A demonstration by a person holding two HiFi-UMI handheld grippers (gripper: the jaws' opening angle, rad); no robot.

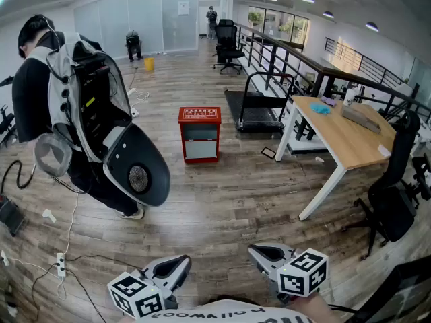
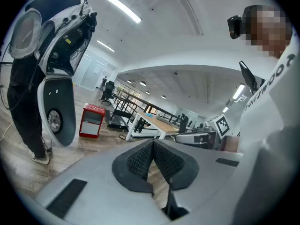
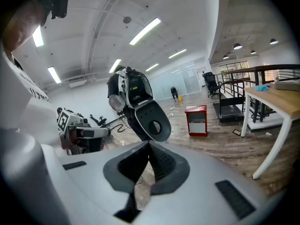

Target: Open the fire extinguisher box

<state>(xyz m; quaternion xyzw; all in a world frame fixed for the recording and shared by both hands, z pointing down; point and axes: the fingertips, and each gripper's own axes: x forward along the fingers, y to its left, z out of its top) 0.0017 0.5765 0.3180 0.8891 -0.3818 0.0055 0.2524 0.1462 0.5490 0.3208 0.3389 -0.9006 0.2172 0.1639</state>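
Observation:
The fire extinguisher box point(image 1: 200, 134) is a red cabinet with a pale front panel, standing on the wooden floor a few steps ahead; its door looks closed. It also shows small in the left gripper view as the box point(image 2: 92, 121) and in the right gripper view as the box point(image 3: 196, 120). My left gripper point(image 1: 180, 264) is low at the bottom left, shut and empty. My right gripper point(image 1: 258, 253) is low at the bottom right, also shut with nothing in it. Both are far from the box.
A person point(image 1: 40, 79) with a white-and-black machine point(image 1: 111, 133) stands at the left. A wooden desk point(image 1: 347, 136) and black chair point(image 1: 394, 194) stand at the right. A treadmill point(image 1: 259, 110) lies behind the box. Cables and a power strip point(image 1: 59, 264) lie on the floor at left.

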